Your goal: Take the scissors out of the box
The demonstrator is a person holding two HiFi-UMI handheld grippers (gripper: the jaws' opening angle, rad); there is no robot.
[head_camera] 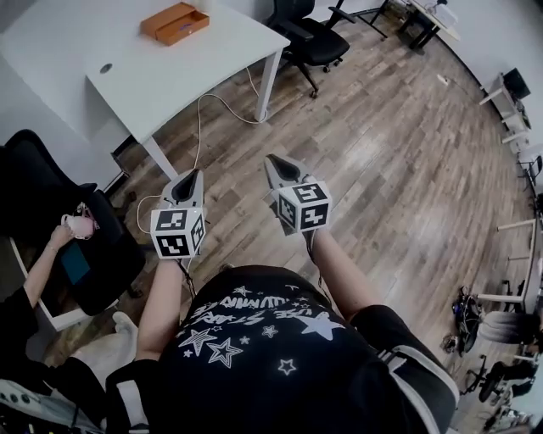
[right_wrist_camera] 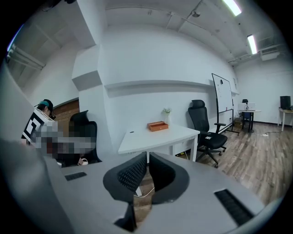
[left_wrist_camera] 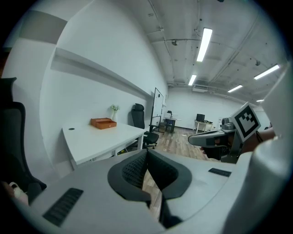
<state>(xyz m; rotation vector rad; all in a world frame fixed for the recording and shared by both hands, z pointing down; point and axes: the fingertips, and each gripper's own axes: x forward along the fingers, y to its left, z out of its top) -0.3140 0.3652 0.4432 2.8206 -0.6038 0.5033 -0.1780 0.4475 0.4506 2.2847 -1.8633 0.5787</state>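
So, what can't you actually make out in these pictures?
- The scissors: not seen in any view. The orange box on the white table is far off and too small to show what it holds.
- The small plant near the box, right gripper view: too small to identify further.
- The seated person, head view: mostly cut off by the left edge, and patched over in the right gripper view.

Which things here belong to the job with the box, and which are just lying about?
For the job:
- orange box, contents not visible, on the white table
- left tool and right tool, both shut and empty

Lying about:
- black office chair
- white cable
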